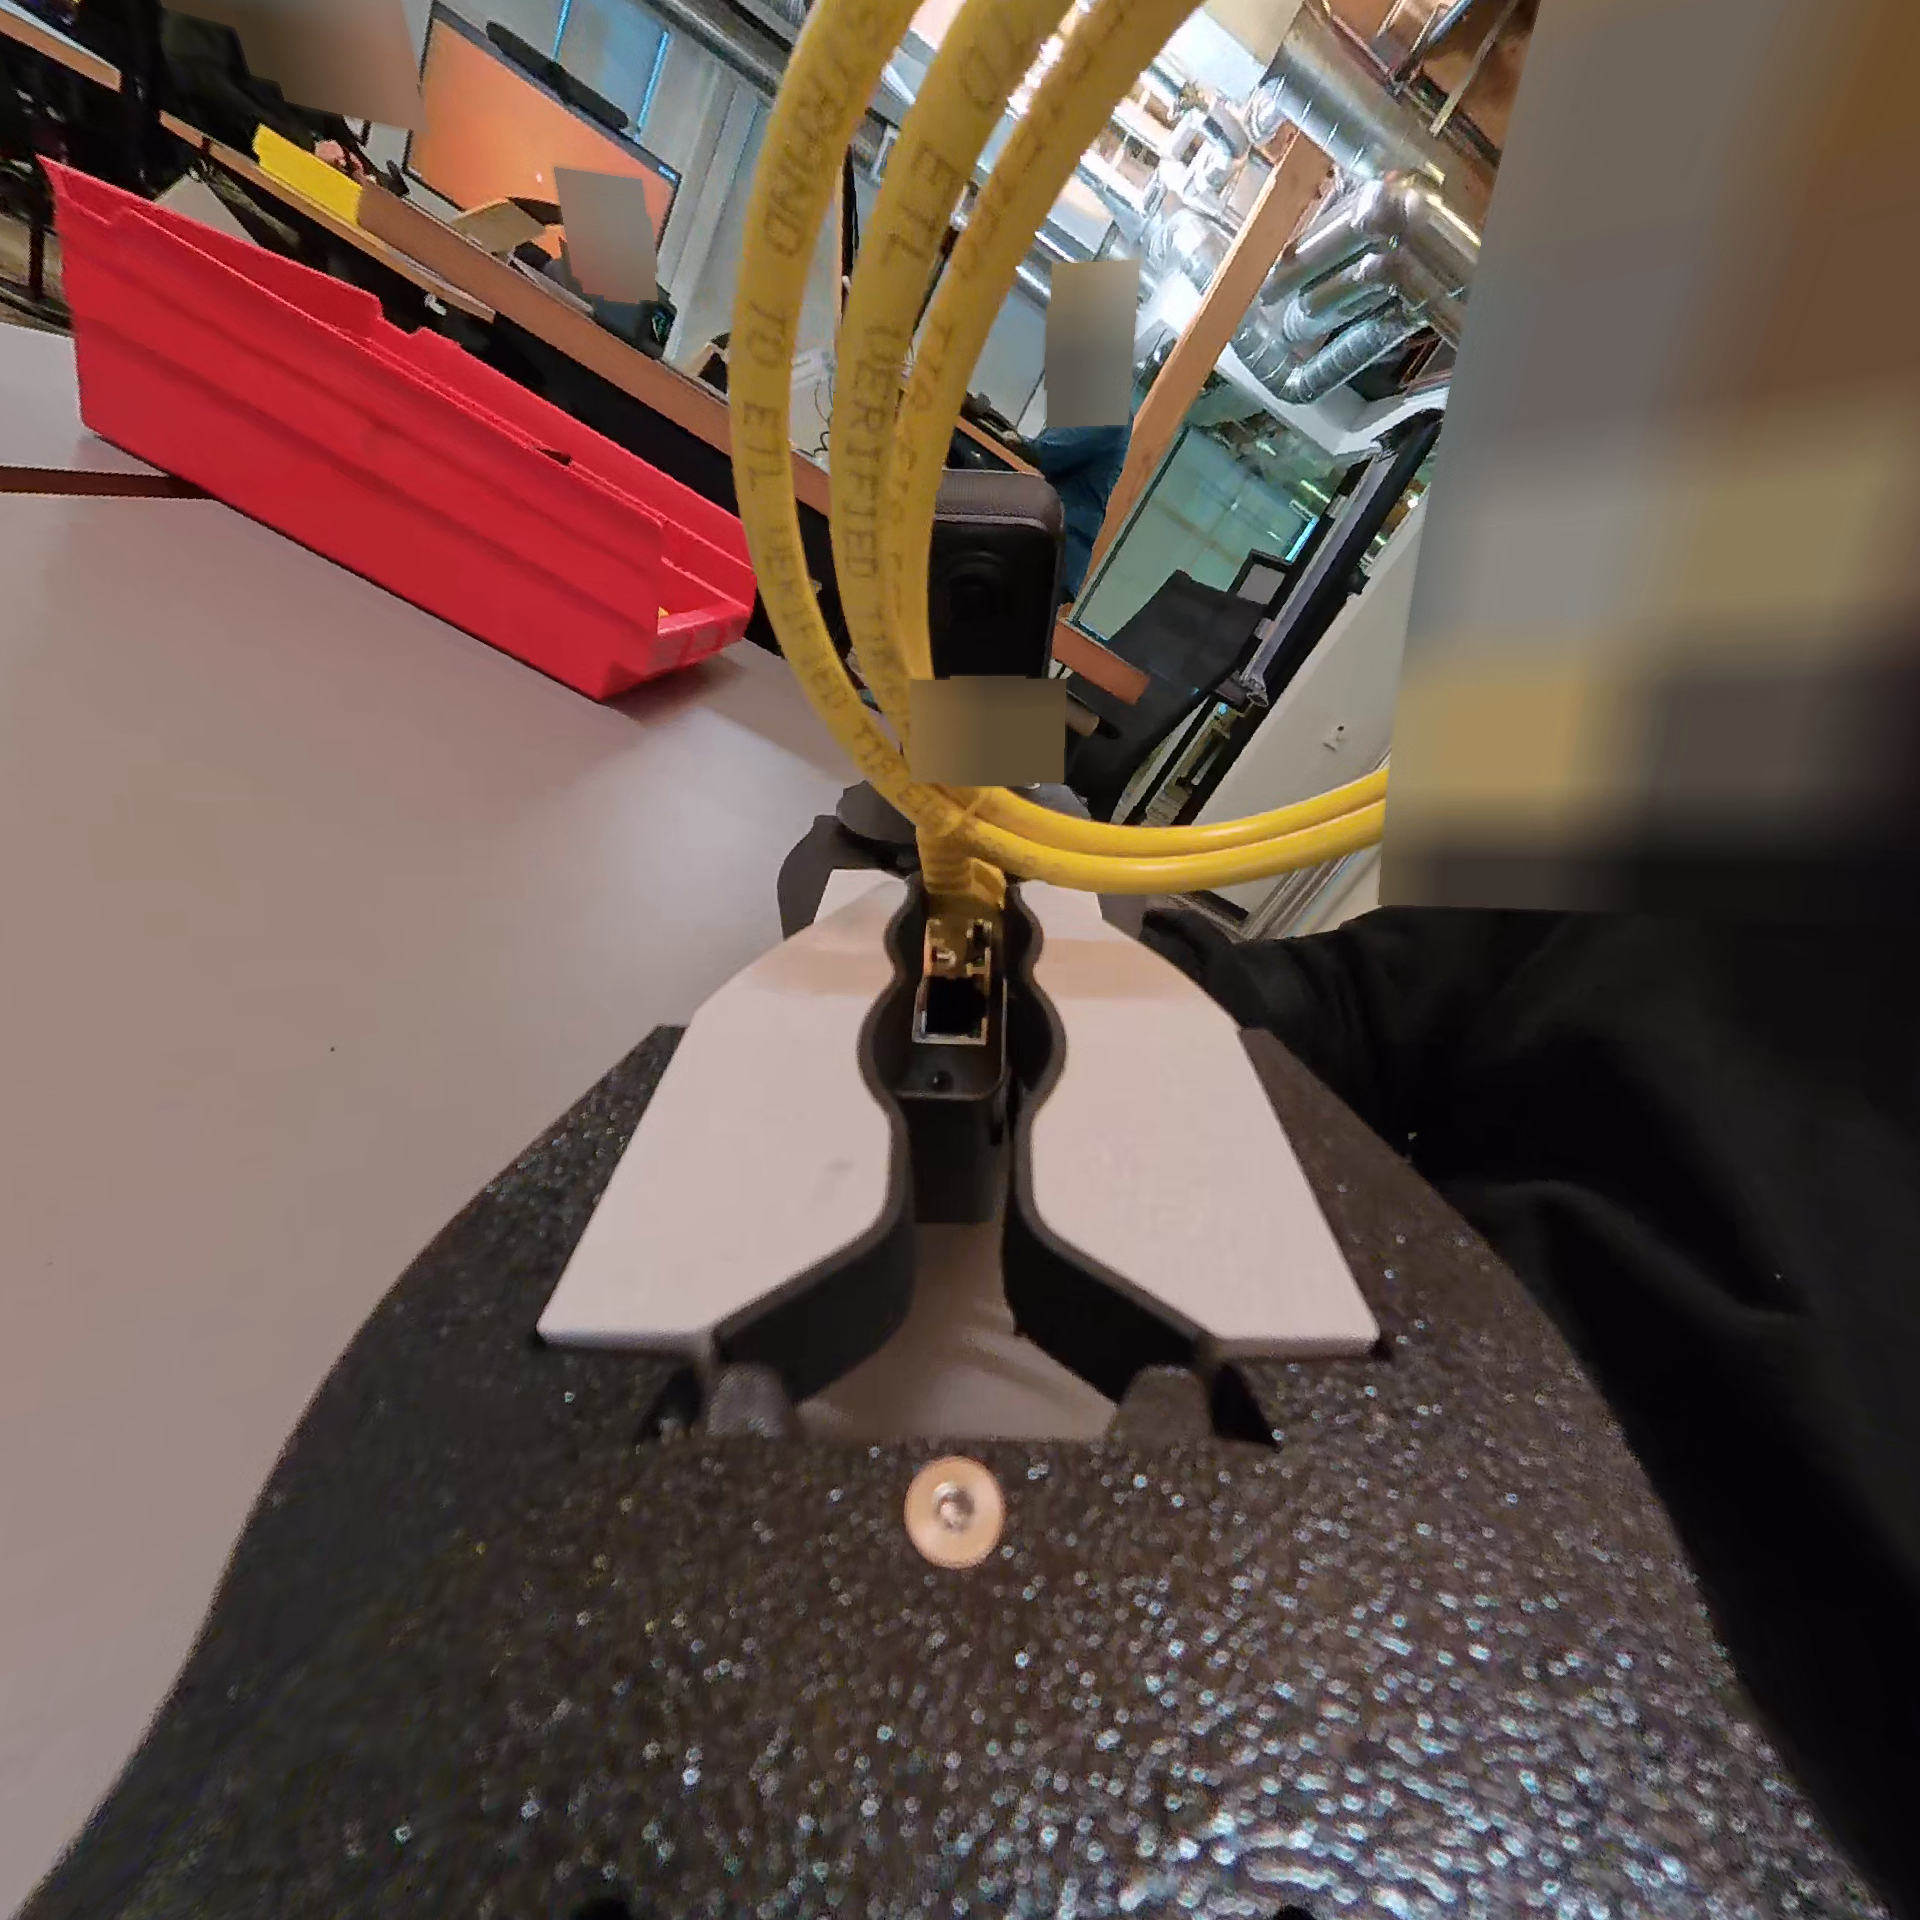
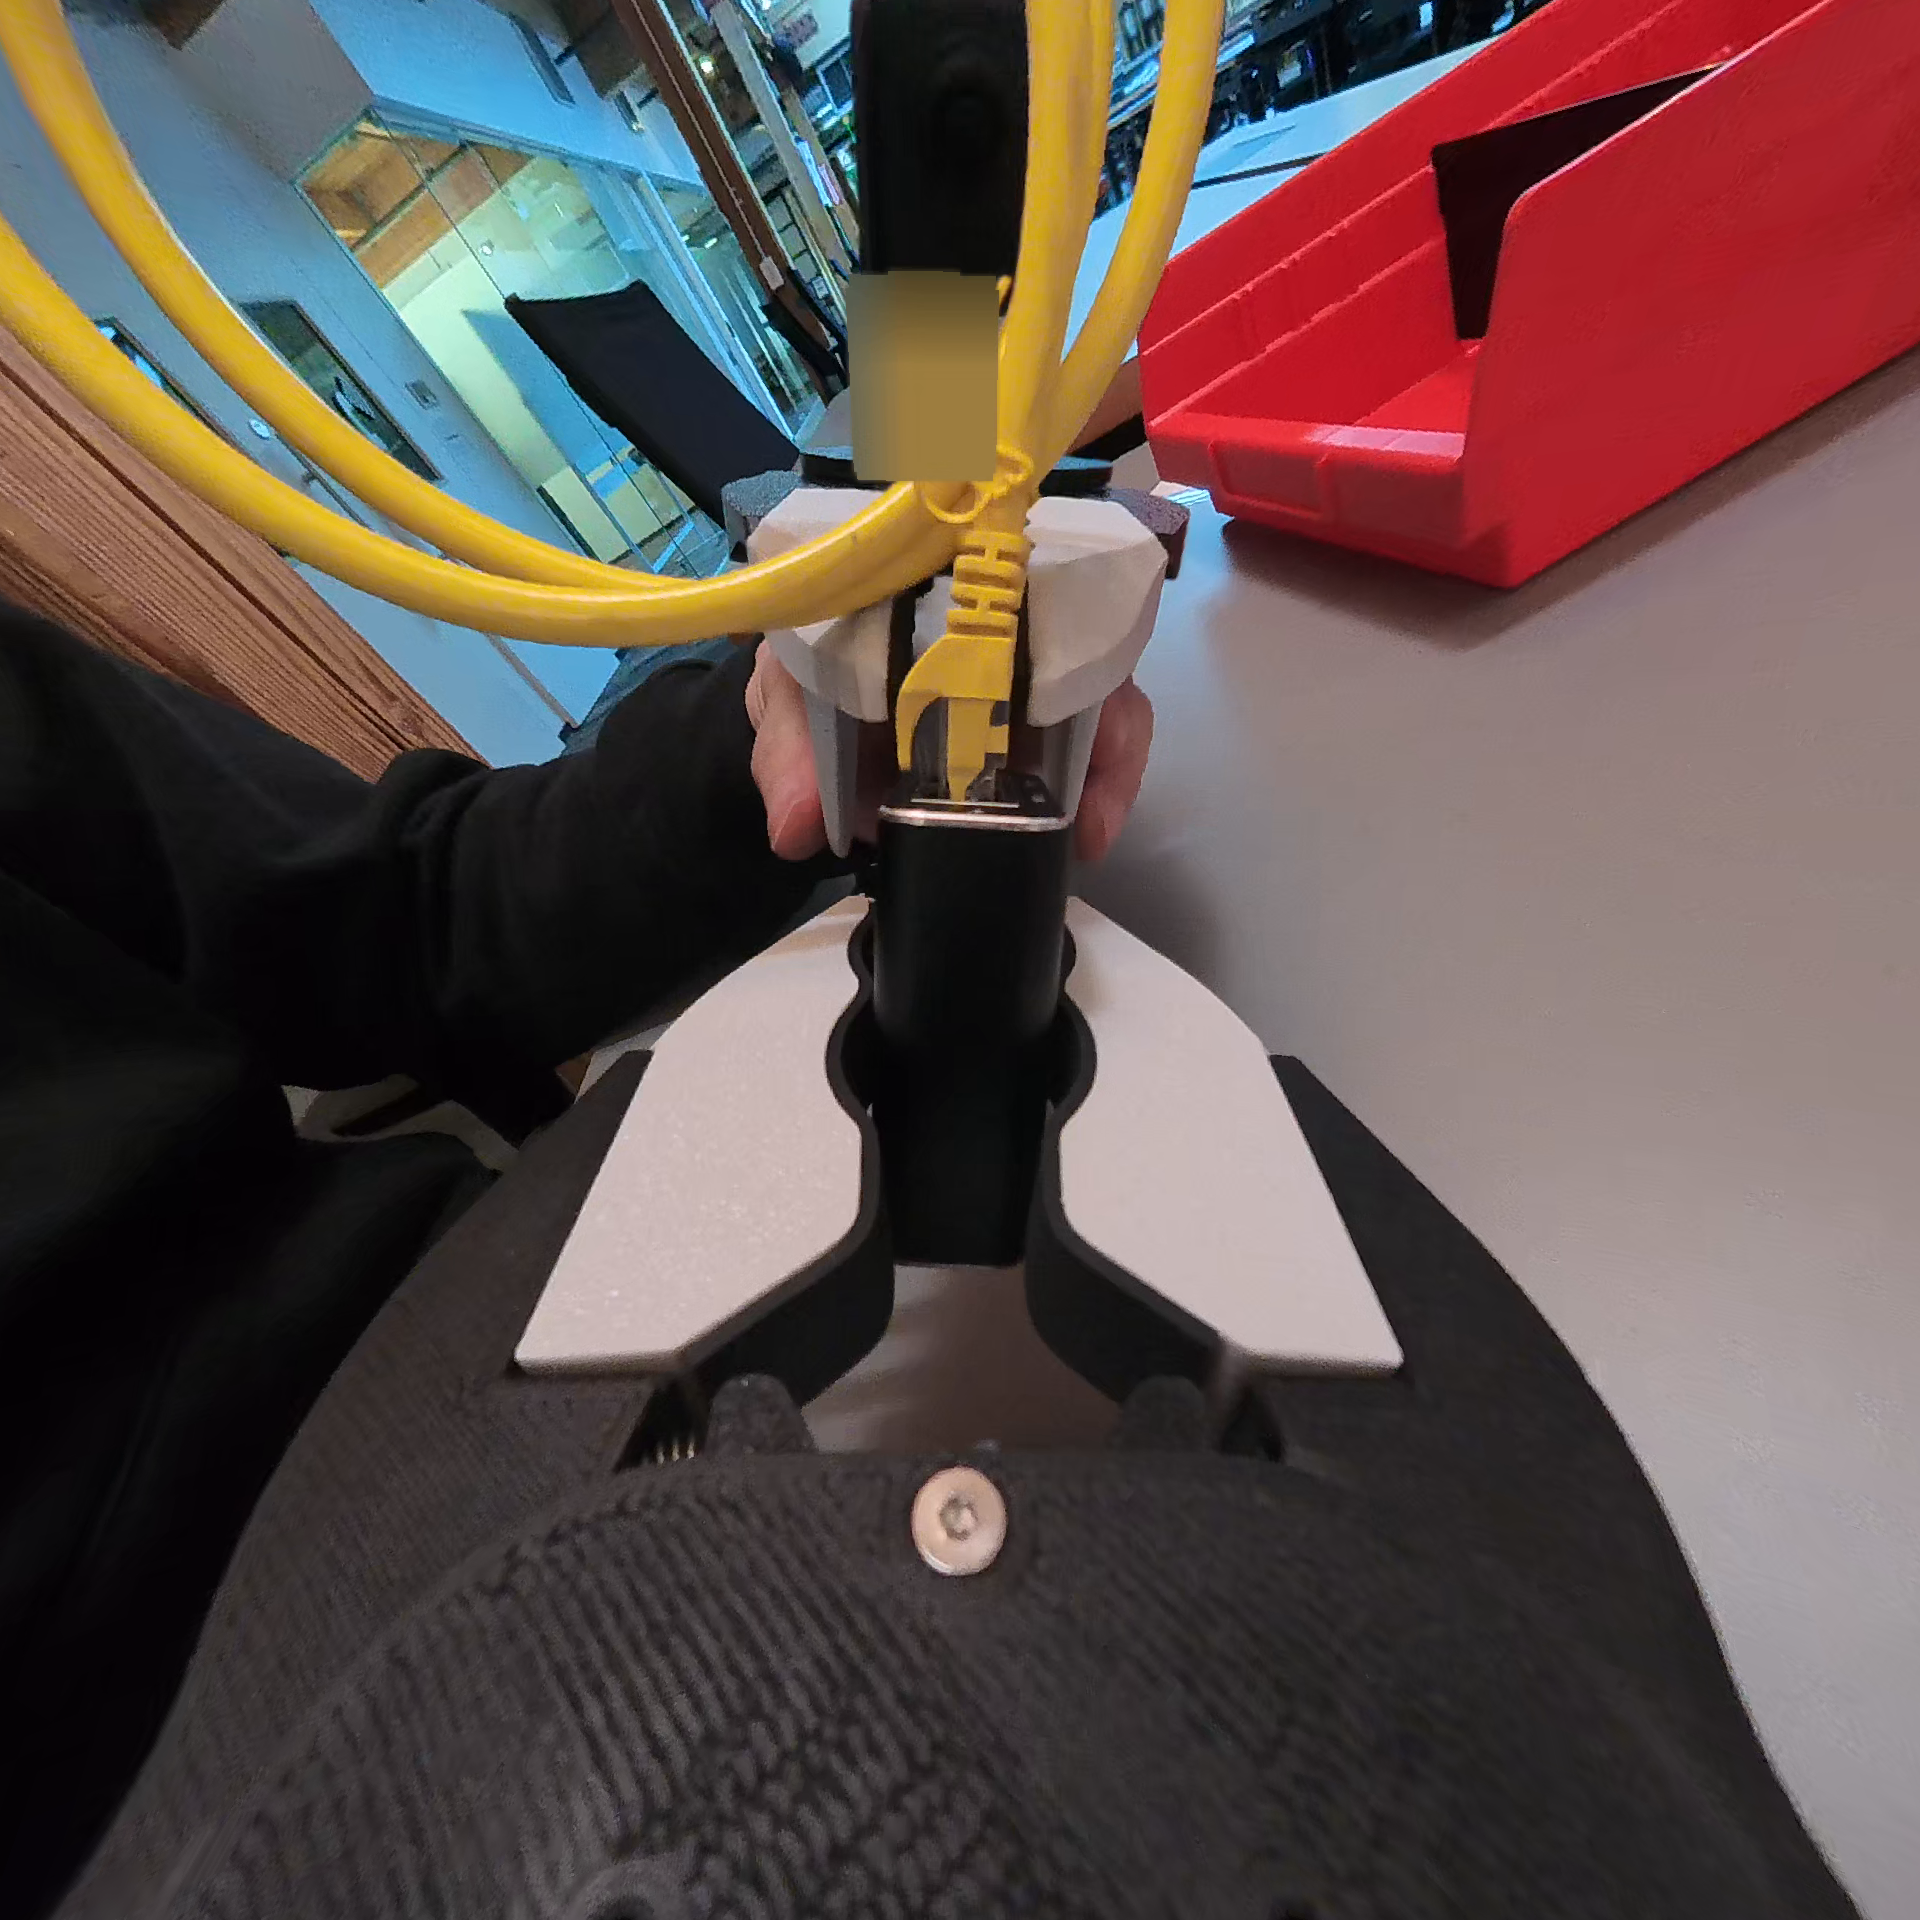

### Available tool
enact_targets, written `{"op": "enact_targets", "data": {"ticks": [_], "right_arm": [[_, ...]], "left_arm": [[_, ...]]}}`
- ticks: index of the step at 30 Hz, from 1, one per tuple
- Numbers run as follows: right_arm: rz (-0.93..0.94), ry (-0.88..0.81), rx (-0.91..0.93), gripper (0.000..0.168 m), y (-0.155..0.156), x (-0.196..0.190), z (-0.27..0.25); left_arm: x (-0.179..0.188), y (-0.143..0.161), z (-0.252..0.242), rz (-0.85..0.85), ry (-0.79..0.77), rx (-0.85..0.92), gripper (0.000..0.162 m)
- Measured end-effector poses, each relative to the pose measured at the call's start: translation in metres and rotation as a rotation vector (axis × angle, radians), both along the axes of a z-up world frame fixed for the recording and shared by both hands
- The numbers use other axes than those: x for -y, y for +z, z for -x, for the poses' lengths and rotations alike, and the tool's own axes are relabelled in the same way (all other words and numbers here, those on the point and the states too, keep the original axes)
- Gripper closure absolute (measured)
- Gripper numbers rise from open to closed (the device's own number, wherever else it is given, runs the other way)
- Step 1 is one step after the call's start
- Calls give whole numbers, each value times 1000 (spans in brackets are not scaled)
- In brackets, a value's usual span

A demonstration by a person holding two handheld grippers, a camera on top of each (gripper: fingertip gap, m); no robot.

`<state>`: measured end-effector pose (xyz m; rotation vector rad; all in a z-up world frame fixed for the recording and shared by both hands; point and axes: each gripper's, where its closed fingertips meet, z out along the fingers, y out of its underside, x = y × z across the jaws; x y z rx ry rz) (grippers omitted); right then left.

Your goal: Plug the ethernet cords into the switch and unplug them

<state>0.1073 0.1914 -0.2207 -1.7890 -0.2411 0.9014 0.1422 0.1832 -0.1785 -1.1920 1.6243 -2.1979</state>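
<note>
Switch (image 2: 966, 1091) first: a small black box, pinched tight between the narrow fingers of the right gripper (image 2: 966, 935) and held up off the grey table (image 2: 1558, 935), port end pointing away from that gripper. Coming at that port end from the far side, the left gripper (image 1: 961, 894) is closed down on the yellow ethernet plug (image 1: 961, 930), ribbed boot caught between its white fingertips, and the switch's port face reaches in between those same fingers. Plug's nose is in the mouth of the end port, with some of the clear connector showing outside it; fully seated or not, can't tell. Right beside it on the switch, an empty port (image 1: 948, 1013) with a silver rim. Yellow ethernet cable (image 1: 769, 416) loops up and away from the switch in several big coils. A bare hand (image 2: 790, 769) on a black sleeve (image 2: 468, 883) shows either side of the left gripper just past the switch. Red plastic bin (image 2: 1558, 364) lies on the table well beyond the switch
</note>
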Motion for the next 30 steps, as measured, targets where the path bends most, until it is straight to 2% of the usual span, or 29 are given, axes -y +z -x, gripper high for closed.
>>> {"op": "enact_targets", "data": {"ticks": [3, 5, 12, 23, 30], "right_arm": [[-1, 1, -14, 140, 1, 0, -1], [0, -1, -18, 140, 1, 0, -1], [15, -24, 19, 140, -3, -2, -1], [-83, -59, 175, 140, 0, -3, 5], [-135, -56, 209, 140, 4, -3, 8]], "left_arm": [[2, -5, -1, -14, -6, -13, 143], [4, -5, -1, -19, -6, -1, 148], [5, -7, -4, -86, 20, 17, 148], [7, -2, 11, -276, -15, 178, 148], [9, 1, 17, -332, -31, 231, 148]]}}
